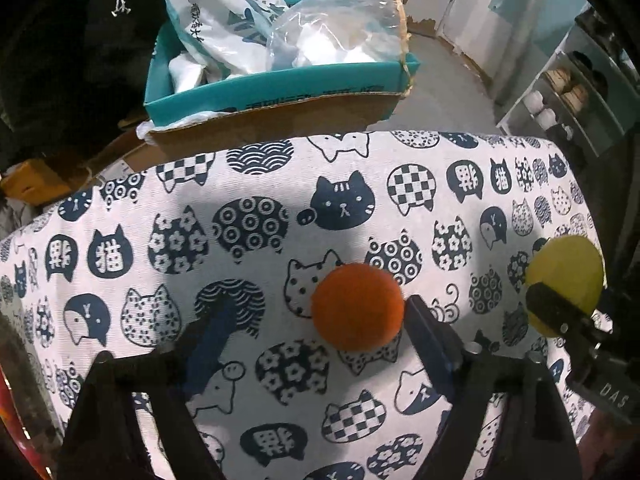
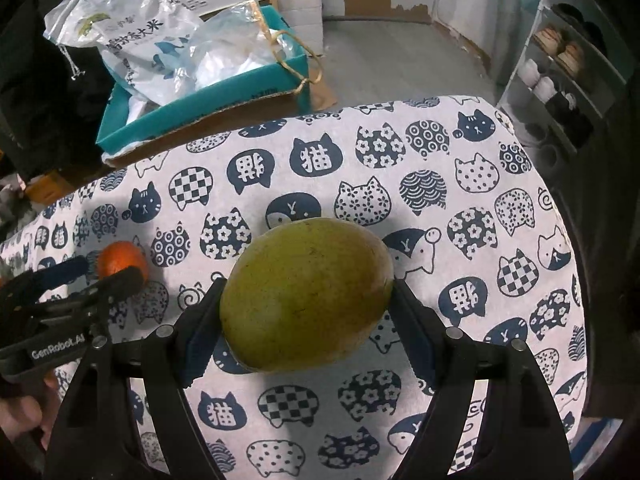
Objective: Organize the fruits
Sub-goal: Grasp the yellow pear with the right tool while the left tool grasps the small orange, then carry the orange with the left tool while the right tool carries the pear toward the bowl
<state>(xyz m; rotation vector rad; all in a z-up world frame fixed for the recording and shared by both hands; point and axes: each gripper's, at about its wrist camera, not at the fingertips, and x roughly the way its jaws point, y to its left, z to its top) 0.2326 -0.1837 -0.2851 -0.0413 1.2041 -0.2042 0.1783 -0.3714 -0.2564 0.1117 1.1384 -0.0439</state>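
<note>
A cat-print cloth hides the counter. On it the right gripper has its jaws closed on a green mango, cut off in the left view. The left gripper stands with jaws apart around a small orange; contact with its right jaw is unclear.

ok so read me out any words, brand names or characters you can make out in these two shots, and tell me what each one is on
"GenRobot.AI" on the body of the left gripper, right wrist view.
"DAS" on the body of the right gripper, left wrist view; it may be cut off.
"猫" on several cat heads printed on the tablecloth.
"大米" closes the line of characters on the white bag; the characters before it are too blurred.
Print on the teal box rim is too blurred to read.
</note>
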